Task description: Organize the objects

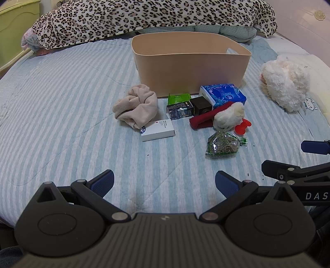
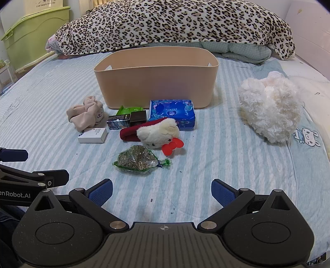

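Observation:
A tan plastic bin (image 1: 189, 70) (image 2: 156, 82) stands on the striped bed. In front of it lie a beige cloth (image 1: 136, 106) (image 2: 85, 115), a white box (image 1: 157, 131) (image 2: 92, 135), a dark printed box (image 1: 179, 110) (image 2: 118, 121), a black cube (image 1: 201, 105) (image 2: 138, 118), a green packet (image 1: 178, 98) (image 2: 129, 110), a blue tissue pack (image 1: 223, 94) (image 2: 172, 112), a white plush with red parts (image 1: 222, 116) (image 2: 156, 134) and a bag of dried herbs (image 1: 222, 145) (image 2: 137, 159). My left gripper (image 1: 164, 182) and right gripper (image 2: 162, 190) are open, empty, near the bed's front.
A fluffy white plush (image 1: 285, 82) (image 2: 270, 107) lies to the right. A leopard-print blanket (image 1: 152, 18) (image 2: 175, 24) is piled behind the bin. A green cabinet (image 2: 35, 35) stands at the left. Each gripper shows at the other view's edge.

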A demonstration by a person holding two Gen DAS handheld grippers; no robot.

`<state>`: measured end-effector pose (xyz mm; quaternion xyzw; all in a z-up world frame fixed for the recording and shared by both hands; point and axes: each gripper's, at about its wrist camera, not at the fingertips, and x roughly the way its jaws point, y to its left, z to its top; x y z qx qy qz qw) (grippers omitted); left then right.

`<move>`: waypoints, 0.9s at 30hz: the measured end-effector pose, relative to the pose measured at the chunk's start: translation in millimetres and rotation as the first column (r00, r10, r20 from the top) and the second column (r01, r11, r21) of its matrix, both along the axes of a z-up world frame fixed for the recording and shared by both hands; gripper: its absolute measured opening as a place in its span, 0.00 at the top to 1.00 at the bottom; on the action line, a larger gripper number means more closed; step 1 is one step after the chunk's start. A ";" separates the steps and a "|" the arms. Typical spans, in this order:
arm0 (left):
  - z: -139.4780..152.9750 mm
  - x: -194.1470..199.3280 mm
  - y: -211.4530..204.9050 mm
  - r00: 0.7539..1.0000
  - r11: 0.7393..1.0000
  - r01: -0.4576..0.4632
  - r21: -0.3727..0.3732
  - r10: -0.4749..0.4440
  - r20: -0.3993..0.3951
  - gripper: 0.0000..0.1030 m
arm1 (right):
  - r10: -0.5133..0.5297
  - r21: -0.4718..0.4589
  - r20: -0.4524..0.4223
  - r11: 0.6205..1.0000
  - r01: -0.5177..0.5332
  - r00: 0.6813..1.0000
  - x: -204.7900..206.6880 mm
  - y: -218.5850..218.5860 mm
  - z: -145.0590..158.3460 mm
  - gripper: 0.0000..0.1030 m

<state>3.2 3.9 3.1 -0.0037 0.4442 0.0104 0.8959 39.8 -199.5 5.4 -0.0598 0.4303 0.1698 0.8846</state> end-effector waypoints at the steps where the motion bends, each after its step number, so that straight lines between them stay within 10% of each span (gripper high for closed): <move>1: 0.0 0.0 0.0 1.000 1.000 0.000 0.000 0.000 0.000 0.00 | 0.000 0.000 0.001 1.000 0.000 1.000 -0.1 0.0 0.1 0.00; 27: 1.3 -0.9 -0.1 1.000 1.000 -0.013 0.003 0.013 0.004 0.00 | 0.001 -0.001 0.004 1.000 -0.001 1.000 0.5 1.1 2.8 0.00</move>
